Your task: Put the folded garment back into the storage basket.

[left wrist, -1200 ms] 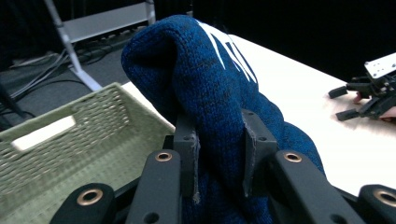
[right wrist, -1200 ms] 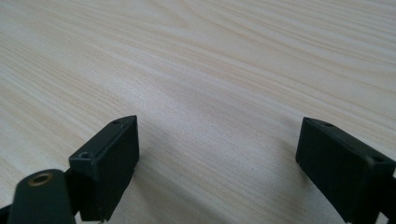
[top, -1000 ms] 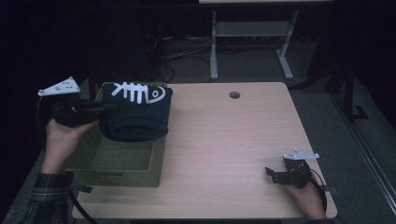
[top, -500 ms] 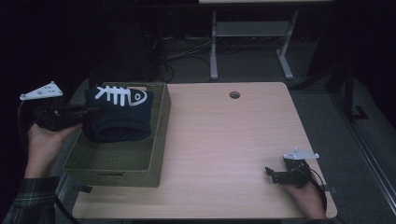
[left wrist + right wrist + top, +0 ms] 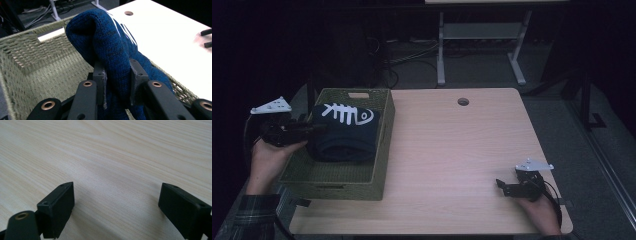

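While the left gripper (image 5: 314, 128) reached in over the left wall of the woven basket (image 5: 383, 145), its jaws were clamped on a folded navy sweater (image 5: 343, 134). In the left gripper view the same left gripper (image 5: 117, 82) had a thick fold of the sweater (image 5: 110, 47) squeezed between both pads, the knit bulging up and over the jaw tips. The fold rose straight out of the gap, with more fabric spilling to the right of the right jaw. The sweater sat inside the basket (image 5: 27, 62), toward its far half, with a white fishbone print facing up. Could not tell whether its underside rested on the basket floor or hung just above it. The basket stood on the left end of the wooden table (image 5: 452, 145), its near corner close to the table's front edge.

The right gripper (image 5: 506, 186) lay low at the table's near right corner, well apart from basket and sweater. In the right gripper view the right gripper (image 5: 116, 202) had its jaws spread wide, bare table (image 5: 112, 157) between them, nothing held. The person's left hand (image 5: 268, 155) wrapped the left gripper's body beside the basket's outer wall.
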`<state>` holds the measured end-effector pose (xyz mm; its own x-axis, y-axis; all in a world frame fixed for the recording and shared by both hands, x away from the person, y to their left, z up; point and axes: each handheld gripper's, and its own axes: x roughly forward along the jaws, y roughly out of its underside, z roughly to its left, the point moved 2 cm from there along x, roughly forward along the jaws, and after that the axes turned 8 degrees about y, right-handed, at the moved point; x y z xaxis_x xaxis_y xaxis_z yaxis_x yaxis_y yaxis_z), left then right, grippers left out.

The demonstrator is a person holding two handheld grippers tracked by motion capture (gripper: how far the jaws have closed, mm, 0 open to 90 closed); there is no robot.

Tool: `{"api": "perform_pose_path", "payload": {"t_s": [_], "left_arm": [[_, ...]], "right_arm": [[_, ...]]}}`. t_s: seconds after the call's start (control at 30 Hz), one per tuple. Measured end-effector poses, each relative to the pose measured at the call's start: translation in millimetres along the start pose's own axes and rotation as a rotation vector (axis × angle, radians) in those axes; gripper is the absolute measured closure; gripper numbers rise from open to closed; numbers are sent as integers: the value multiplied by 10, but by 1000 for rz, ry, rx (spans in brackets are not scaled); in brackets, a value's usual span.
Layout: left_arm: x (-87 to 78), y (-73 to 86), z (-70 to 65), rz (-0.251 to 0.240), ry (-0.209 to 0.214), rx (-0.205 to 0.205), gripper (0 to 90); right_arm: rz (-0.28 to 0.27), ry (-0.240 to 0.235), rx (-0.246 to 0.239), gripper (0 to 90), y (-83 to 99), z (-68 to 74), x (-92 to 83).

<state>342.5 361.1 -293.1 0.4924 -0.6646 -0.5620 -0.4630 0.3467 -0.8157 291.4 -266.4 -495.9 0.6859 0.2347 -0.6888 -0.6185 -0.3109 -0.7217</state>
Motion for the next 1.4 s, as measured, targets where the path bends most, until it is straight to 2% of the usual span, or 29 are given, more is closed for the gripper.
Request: {"api": "perform_pose_path", "payload": {"t_s": [0.23, 0.43, 0.53, 0.7, 0.8, 1.0, 1.13, 1.2, 1.4], "left_arm": [[140, 85, 9, 37, 19, -14, 713], [251, 153, 44, 43, 36, -42, 713], [249, 175, 72, 60, 16, -48, 713], [228, 209, 103, 58, 13, -63, 713], [238, 237, 120, 78, -10, -63, 713], [300, 252, 122, 70, 27, -76, 713], [401, 238, 84, 81, 49, -67, 713], [441, 230, 79, 92, 45, -62, 713], [551, 206, 181, 121, 54, -67, 710]], "right_arm": [[0, 1, -1, 130, 0, -1, 1], [-1, 2, -1, 130, 0, -1, 2], [-1, 2, -1, 130, 0, -1, 2], [0, 2, 0, 130, 0, -1, 1], [0, 2, -1, 130, 0, -1, 2], [0, 2, 0, 130, 0, 0, 1], [0, 2, -1, 130, 0, -1, 1], [0, 2, 0, 130, 0, -1, 1], [0, 2, -1, 130, 0, -1, 2]]}}
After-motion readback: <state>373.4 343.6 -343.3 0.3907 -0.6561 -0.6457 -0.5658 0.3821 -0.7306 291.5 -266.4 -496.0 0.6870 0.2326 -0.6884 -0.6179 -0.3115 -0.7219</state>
